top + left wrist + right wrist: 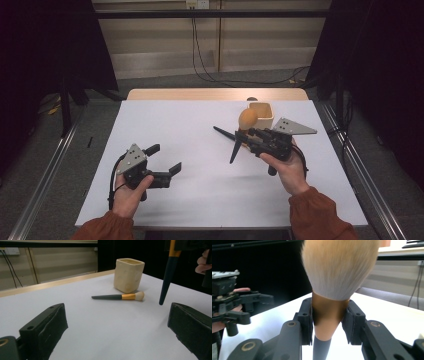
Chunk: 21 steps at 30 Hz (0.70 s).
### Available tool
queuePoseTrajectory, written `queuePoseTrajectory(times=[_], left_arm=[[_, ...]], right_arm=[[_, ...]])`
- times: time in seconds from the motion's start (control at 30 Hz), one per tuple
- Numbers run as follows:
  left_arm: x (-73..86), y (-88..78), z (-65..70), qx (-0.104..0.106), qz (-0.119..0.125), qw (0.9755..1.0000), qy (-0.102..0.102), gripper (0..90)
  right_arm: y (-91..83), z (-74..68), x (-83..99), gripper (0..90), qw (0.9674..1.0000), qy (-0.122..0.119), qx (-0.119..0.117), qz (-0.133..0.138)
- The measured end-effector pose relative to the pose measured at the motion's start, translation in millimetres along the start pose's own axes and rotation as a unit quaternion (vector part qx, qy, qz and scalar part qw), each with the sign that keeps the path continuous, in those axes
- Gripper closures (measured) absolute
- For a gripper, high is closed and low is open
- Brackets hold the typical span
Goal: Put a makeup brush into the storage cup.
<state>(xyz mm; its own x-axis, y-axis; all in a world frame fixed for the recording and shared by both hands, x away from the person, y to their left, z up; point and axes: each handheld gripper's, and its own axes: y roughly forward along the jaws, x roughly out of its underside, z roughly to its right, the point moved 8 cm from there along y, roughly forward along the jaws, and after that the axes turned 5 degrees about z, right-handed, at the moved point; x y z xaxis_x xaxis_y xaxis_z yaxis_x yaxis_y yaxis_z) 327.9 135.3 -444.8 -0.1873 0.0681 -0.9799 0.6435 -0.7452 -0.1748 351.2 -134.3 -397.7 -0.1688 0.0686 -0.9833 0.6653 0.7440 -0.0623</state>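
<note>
Right tool (246,141) of mine is clamped on the gold ferrule of the big powder brush (242,131), jaws nearly together around it. I hold the brush above the surface (200,200), bristle head up and toward the far side, dark handle slanting down and nearer. The cream cup (265,114) stands just beyond the bristles, at the far right, so I judge that my right hand is the one to reach it. A smaller brush (120,297) lies flat to the left of the cup, its long axis running left-right. My left tool (164,160) rests low at the near left, jaws wide and empty, well apart from the cup.
</note>
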Motion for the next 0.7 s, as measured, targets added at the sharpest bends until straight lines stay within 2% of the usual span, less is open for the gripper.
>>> queuePoseTrajectory(times=[0.23, 0.6, 0.7], left_arm=[[0.0, -16.0, -2.9, -0.019, 0.003, 0.9998, 0.004, 2.2], [13.4, -40.5, -8.0, -0.031, -0.004, 0.9995, -0.010, 2.6], [13.7, -46.1, -13.2, -0.039, 0.004, 0.9992, -0.012, 2.6]], right_arm=[[-10.7, 14.6, -13.0, 64.0, 0.9997, -0.006, 0.020, 0.008], [-15.2, 30.6, -29.4, 63.9, 0.9988, -0.023, 0.042, 0.010], [-15.9, 34.7, -33.5, 63.9, 0.9985, -0.024, 0.048, 0.012]])
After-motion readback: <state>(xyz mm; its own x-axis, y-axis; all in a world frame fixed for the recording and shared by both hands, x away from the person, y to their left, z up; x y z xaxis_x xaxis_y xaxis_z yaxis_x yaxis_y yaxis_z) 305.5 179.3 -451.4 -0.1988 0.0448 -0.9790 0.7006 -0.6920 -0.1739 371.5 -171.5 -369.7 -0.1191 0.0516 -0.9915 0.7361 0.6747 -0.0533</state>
